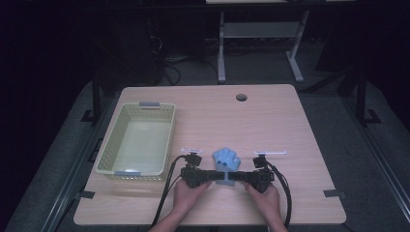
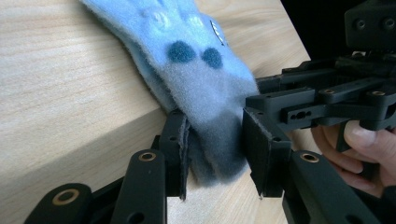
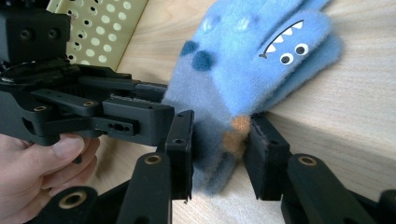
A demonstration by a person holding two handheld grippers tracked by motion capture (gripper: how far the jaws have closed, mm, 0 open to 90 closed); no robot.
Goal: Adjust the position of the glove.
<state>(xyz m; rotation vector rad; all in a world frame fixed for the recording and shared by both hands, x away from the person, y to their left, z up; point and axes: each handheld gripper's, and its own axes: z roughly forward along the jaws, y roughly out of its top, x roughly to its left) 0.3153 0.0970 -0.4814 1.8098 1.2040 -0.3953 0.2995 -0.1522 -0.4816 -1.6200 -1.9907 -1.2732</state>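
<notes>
Step in hand: I am taking hold of the blue fleece sock from both sides at once; I judge this as the grasp itself, with nothing lifted yet.
Sock, place: it lies flat on the tabletop near the front edge, between my two hands, its grey cuff end towards me and the monster face with white teeth at the far end. It looks like more than one fleece layer stacked, but I cannot tell whether that is a pair or a fold.
Left gripper: narrow, jaws on either side of the grey cuff; the left pad lies against the fleece, the right pad seems just to meet it. I cannot yet call this a firm hold.
Right gripper: narrow as well, set around the cuff by the orange patch, both pads at the cloth's edges, barely pressing if at all.
Basket: the pale yellow one stands to the left of the sock, well apart, with nothing in it that I can see.
Next move: I need both pairs of jaws pinched fully on the cuff before I raise anything, since fleece slips easily. Then, I judge, comes either pulling the cuff open or carrying the sock left to the basket.
</notes>
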